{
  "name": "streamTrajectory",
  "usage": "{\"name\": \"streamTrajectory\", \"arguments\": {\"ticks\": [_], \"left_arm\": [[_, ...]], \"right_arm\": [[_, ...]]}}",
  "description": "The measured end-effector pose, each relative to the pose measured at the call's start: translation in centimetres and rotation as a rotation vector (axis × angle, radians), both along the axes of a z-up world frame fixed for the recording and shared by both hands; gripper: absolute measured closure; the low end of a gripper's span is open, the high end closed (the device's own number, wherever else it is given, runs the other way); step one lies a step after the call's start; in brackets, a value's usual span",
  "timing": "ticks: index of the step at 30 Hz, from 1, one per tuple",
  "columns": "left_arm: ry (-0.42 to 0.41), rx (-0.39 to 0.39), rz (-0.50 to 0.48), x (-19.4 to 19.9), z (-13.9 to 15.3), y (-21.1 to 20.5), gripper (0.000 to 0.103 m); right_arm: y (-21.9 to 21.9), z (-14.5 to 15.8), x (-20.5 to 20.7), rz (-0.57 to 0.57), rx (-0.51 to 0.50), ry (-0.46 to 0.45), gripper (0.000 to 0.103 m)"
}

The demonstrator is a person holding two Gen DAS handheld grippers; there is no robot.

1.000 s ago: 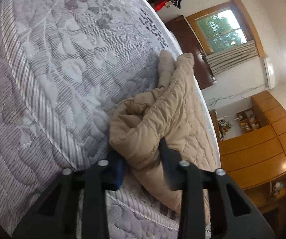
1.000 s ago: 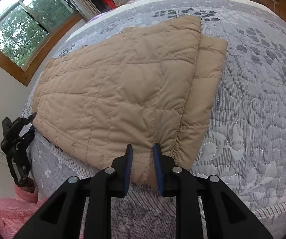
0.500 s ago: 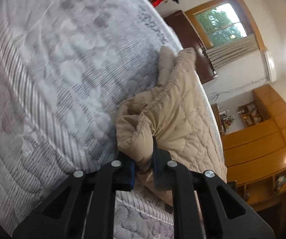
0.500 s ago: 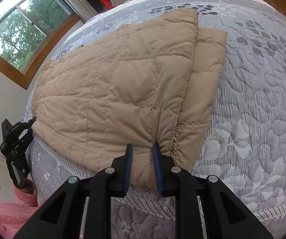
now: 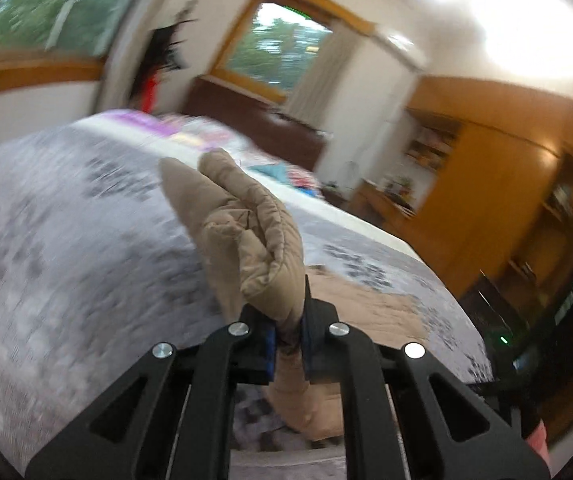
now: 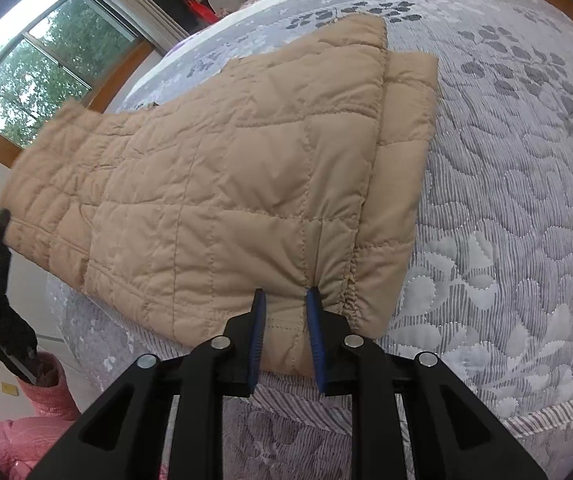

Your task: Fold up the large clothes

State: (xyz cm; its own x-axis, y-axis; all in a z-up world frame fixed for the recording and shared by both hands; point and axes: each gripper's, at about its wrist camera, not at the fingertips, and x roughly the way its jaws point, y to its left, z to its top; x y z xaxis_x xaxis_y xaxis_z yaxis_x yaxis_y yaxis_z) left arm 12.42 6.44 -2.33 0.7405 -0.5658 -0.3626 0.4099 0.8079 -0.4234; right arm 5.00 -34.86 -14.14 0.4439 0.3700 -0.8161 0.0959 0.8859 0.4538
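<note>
1. Big grey quilted bed (image 6: 526, 200) underneath everything, leaf pattern all over. Taking it as the landmark.
2. Tan quilted jacket (image 6: 246, 168) spread flat across the bed's near side, already doubled over with a second layer poking out along the edge toward the middle of the bed. Probably laid near the bed edge so both ends stay in reach.
3. Right gripper (image 6: 284, 300) clamped on the jacket hem right at the bed's near edge, fabric puckered between the blue pads. Looks like an anchor job, pinning that end while the other end gets carried.
4. Left gripper (image 5: 286, 328) pinched tight on a bunched corner of the same jacket, held up above the bed surface, puffy folds standing up past the jaws. Guessing a lift to flip that end over for the next fold.
5. Hard to make out: left wrist view badly motion-blurred, bed pattern smeared. Lower jacket hidden behind the gripper frame there. Something pink (image 6: 42, 384) beside the bed, cut off.
</note>
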Motion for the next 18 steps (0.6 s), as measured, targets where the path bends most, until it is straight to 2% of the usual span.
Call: {"name": "streamTrajectory", "arguments": {"ticks": [4, 9, 12, 18], "left_arm": [[-0.033, 0.051, -0.138, 0.0, 0.8, -4.6, 0.096], [-0.028, 0.115, -0.288, 0.1, 0.1, -9.6, 0.096], [-0.018, 0.148, -0.353, 0.6, -1.4, -11.2, 0.096], [0.089, 0.215, -0.490, 1.8, -5.7, -15.5, 0.096]], "right_arm": [[-0.2, 0.2, 0.1, -0.004, 0.005, 0.003, 0.082], [-0.1, 0.3, 0.0, -0.007, 0.001, 0.006, 0.082], [0.1, 0.3, 0.1, -0.006, -0.005, 0.008, 0.082], [0.4, 0.2, 0.2, -0.009, -0.009, 0.012, 0.082]]}}
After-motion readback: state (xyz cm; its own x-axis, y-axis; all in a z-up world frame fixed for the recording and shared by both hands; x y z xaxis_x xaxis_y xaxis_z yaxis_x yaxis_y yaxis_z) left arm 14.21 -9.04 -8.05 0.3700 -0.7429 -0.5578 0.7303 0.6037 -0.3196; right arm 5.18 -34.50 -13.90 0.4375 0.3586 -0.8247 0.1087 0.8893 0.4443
